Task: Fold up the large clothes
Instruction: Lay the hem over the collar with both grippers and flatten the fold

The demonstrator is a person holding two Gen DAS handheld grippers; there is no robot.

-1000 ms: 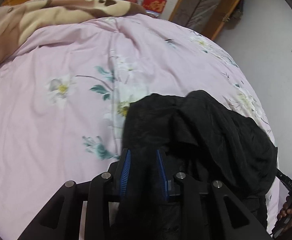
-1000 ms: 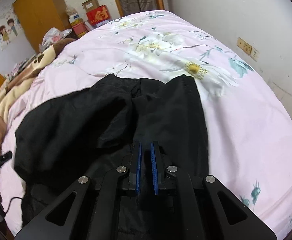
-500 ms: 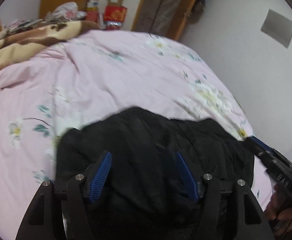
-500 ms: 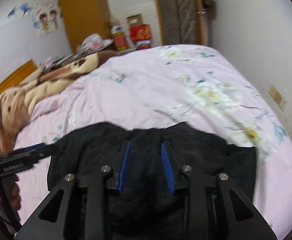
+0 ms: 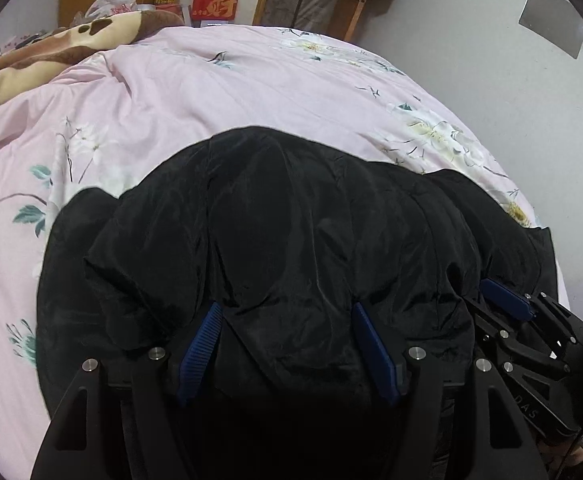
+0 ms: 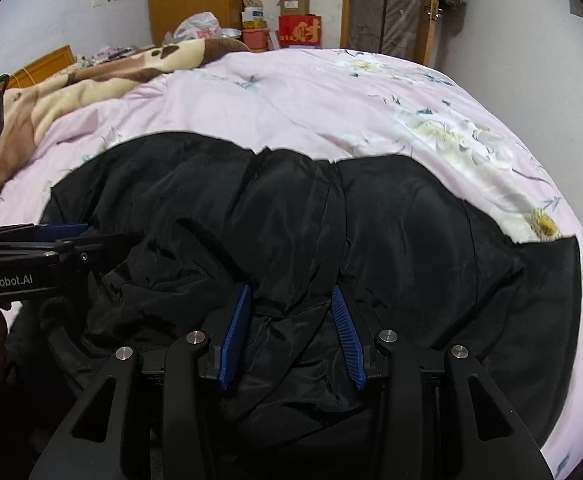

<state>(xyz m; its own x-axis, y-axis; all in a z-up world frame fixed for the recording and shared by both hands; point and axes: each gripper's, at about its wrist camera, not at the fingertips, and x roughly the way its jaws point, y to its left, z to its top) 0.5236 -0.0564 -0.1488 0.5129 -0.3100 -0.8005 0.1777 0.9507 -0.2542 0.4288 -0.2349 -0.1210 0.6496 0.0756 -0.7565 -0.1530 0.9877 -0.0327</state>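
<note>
A large black padded garment lies rumpled on the pink flowered bed cover; it also fills the right wrist view. My left gripper is open, its blue pads spread wide just above the garment's near edge. My right gripper is open too, over a crease in the cloth. Each gripper shows in the other's view: the right one at the right edge, the left one at the left edge. Neither holds any cloth.
A brown and cream blanket is heaped at the bed's far left. A wardrobe, boxes and a door stand beyond the bed. A white wall runs along the bed's right side.
Both grippers went from shut on the garment to open and let it go. The garment now lies spread wider across the bed. Both cameras swung to face the far wall.
</note>
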